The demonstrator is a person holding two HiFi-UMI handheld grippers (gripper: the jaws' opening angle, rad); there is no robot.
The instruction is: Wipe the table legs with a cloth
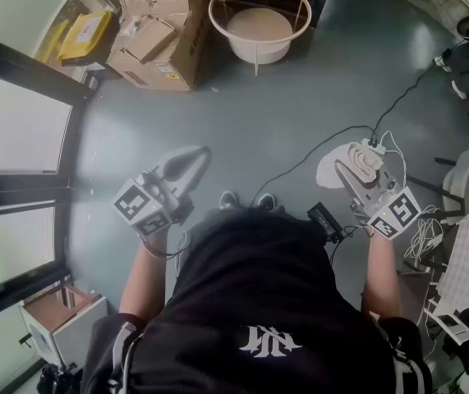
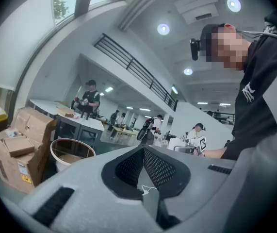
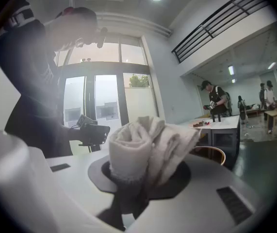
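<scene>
Grey floor (image 1: 300,97) filled most of the head view, open between the person and the top of the frame. The person stood at bottom centre in a dark top, arms forward and both tools about level. I judged it a carrying pose, not a working one.

Cardboard boxes (image 1: 156,31) were stacked upper left by the window wall. The round table (image 1: 259,25), with a wooden rim and thin legs, stood at top centre, well apart from both tools, so no leg was within reach.

The left gripper (image 1: 197,158), left of centre, had its jaws pressed together with nothing between them. It was probably spare, free to steady things later.

The right gripper (image 1: 351,169), right of centre, had its jaws clamped on the cloth (image 1: 364,161). This was a pale rolled wad sticking out past the tips, likely so the soft bulk would meet a leg first.

Wiping had not begun, and closing on the table looked like the next need.
</scene>
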